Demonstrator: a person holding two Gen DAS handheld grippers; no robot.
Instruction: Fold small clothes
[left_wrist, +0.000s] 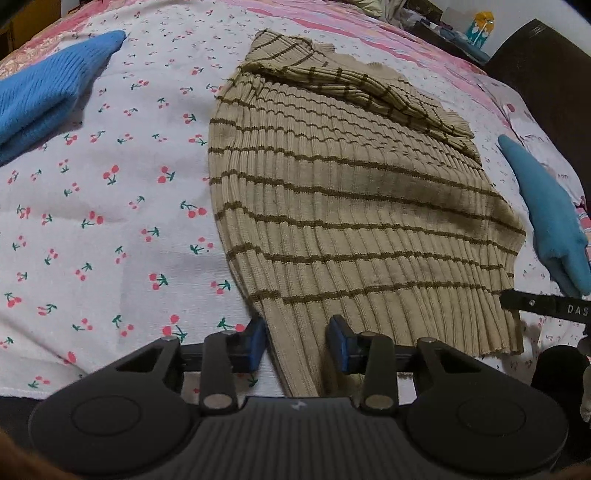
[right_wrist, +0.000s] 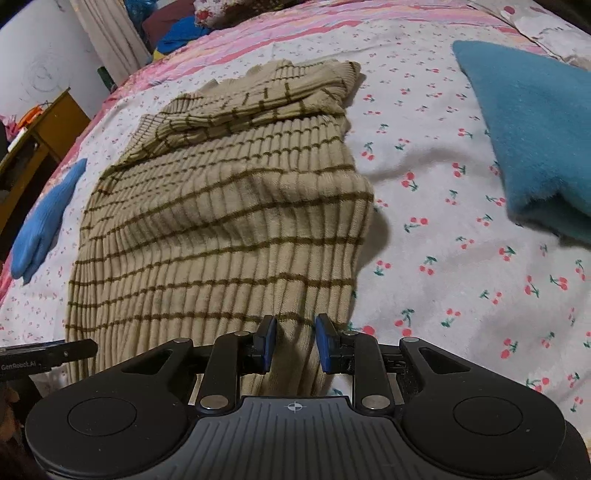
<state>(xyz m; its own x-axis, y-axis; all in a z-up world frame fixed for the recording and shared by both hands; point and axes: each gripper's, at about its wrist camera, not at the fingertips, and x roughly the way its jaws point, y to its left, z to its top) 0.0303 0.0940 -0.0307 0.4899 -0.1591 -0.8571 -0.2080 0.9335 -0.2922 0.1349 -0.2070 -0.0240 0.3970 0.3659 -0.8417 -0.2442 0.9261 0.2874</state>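
Sweater (left_wrist: 354, 206) hem lies nearest, at the near edge of the bed (left_wrist: 110, 206), with each hand-held gripper at one corner, probably so the hem can be lifted evenly for a fold. The left hand-held gripper (left_wrist: 297, 341) has knit between its parted blue pads (left_wrist: 341, 343); whether they pinch it cannot be told. The right hand-held gripper (right_wrist: 293, 341) likewise straddles fabric, grip unclear. Farther up, a sleeve (left_wrist: 354, 88) lies folded across the chest. Blue garments (left_wrist: 44, 96) lie on either side.
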